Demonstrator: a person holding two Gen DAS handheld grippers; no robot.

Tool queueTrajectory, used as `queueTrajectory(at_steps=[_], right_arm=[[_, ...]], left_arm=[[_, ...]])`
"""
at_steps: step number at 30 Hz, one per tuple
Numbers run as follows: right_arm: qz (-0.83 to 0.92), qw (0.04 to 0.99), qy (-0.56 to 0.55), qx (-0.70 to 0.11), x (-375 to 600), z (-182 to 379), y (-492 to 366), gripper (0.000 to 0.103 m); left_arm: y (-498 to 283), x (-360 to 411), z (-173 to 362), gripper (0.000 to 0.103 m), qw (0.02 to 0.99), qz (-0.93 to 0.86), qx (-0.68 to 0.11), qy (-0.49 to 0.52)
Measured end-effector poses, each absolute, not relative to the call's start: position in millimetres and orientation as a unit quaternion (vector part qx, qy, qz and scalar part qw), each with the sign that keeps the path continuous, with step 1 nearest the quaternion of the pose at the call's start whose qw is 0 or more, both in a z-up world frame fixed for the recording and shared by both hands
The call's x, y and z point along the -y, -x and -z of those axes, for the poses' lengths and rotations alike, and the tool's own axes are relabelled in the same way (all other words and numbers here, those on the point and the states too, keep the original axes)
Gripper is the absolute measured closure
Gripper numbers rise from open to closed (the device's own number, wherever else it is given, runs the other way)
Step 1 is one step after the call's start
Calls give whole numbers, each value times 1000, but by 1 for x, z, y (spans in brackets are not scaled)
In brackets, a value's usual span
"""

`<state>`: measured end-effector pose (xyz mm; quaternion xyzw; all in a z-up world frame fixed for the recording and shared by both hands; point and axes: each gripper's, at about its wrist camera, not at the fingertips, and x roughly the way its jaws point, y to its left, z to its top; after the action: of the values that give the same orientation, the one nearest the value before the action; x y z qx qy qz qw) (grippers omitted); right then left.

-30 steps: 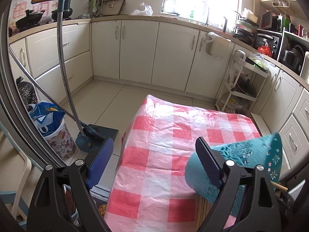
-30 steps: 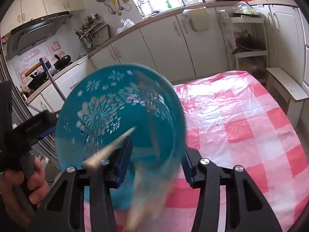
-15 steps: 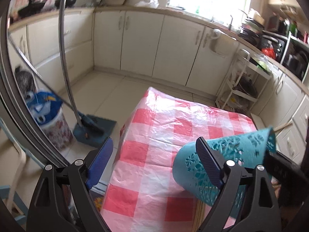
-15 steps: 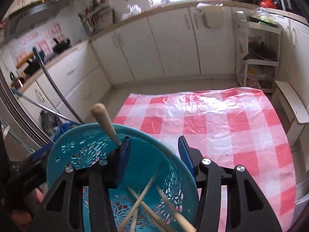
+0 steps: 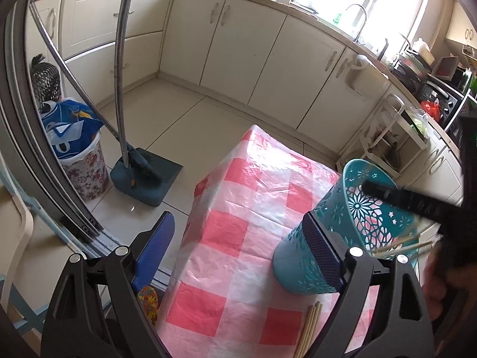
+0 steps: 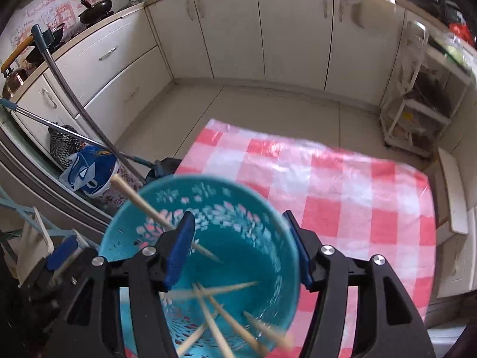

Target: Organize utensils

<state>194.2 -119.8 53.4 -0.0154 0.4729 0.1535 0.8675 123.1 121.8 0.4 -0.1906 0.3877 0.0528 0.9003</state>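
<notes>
A teal plastic utensil holder (image 6: 208, 262), cup-shaped with cut-out flower patterns in its wall, stands on the table (image 5: 244, 238) near its front right part, leaning slightly in the left wrist view; several thin wooden chopsticks (image 6: 214, 322) lie crossed inside it, one poking up past the rim at the left; two or three more chopsticks (image 5: 310, 325) lie loose on the pink-and-white checked cloth just in front of the holder's base; my right jaws (image 6: 238, 253) are opening, one blue pad inside the cup and the other outside its right wall, so the rim passes between them, but I cannot see the pads pressing on it; my left jaws (image 5: 238, 253) stand wide apart with nothing between them, the right-hand pad just beside the holder's outer wall; I judge the holder light, thin and a little springy, easy to tip once let go, best taken by the rim or low around the body; the chopsticks look light, stiff and smooth, likely to roll or slip, best pinched near the middle; beyond the table are the tiled floor, cream cabinets, a dustpan (image 5: 146, 179) and a flowered bin (image 5: 86, 173).
</notes>
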Motion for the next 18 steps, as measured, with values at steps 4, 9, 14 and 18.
queueTrajectory(at_steps=[4,9,14,18], right_arm=[[-150,892,5,-427,131,-81,-171,37],[-144,915,-43,-374,176,-95,-111,29],[-123,897,-51,-421,200,-40,-61,29],[-124,865,-37,-485,194,28,-40,56]], left_arm=[[-131,-121,6,19,896,-59,-401,182],[-153,-118,26,19,887,-78,-427,157],[-173,-110,50,19,875,-67,-456,145],[-175,-93,57,19,876,-48,-462,131]])
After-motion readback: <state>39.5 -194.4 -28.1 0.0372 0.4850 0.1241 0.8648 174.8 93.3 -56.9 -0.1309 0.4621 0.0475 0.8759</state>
